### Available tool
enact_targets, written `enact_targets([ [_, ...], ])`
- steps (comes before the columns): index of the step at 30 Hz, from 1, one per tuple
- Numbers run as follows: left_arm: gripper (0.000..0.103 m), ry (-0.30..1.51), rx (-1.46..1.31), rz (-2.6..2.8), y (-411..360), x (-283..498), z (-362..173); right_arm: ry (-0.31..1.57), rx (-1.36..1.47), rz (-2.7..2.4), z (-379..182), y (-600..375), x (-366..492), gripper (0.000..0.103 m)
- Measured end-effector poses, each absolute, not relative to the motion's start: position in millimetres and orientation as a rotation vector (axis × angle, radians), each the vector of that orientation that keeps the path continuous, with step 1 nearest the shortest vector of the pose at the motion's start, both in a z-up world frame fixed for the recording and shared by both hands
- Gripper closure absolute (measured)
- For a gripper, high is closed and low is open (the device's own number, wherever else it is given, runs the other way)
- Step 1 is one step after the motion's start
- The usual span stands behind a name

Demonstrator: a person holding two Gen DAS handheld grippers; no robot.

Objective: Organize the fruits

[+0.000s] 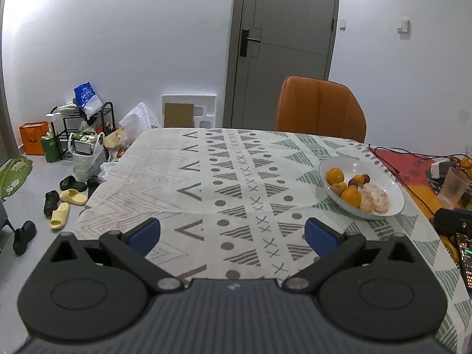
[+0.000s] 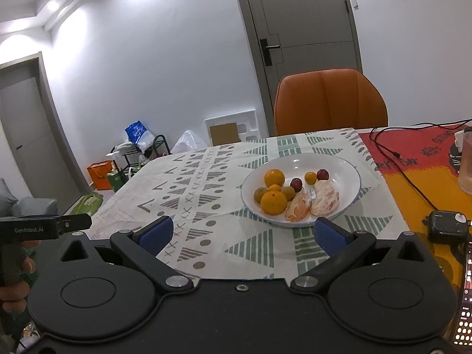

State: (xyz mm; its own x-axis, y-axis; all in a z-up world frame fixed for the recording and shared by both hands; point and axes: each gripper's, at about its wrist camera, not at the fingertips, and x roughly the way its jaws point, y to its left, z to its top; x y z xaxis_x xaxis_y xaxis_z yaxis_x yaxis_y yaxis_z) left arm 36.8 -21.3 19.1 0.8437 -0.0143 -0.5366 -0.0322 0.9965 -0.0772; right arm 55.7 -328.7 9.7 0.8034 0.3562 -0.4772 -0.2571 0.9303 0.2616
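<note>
A white bowl sits on the patterned tablecloth and holds several fruits: oranges, small dark red fruits, and two peeled citrus pieces. My right gripper is open just in front of the bowl, its right pad near the rim, nothing between the fingers. My left gripper is open over the bare cloth, left of the bowl, holding nothing. Part of the left gripper's body also shows at the far left of the right wrist view.
An orange chair stands behind the table. To the right lie a red-orange mat with black cables, a ribbed glass, a black case and a lit phone. Shoes, bags and a rack clutter the floor at left.
</note>
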Motion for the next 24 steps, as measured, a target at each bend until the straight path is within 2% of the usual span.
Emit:
enact_targets([
  [24, 0.0, 0.596, -0.084, 0.015, -18.4, 38.6, 10.7, 0.591, 0.224, 0.327, -6.5, -326.3, 57.6, 0.0],
])
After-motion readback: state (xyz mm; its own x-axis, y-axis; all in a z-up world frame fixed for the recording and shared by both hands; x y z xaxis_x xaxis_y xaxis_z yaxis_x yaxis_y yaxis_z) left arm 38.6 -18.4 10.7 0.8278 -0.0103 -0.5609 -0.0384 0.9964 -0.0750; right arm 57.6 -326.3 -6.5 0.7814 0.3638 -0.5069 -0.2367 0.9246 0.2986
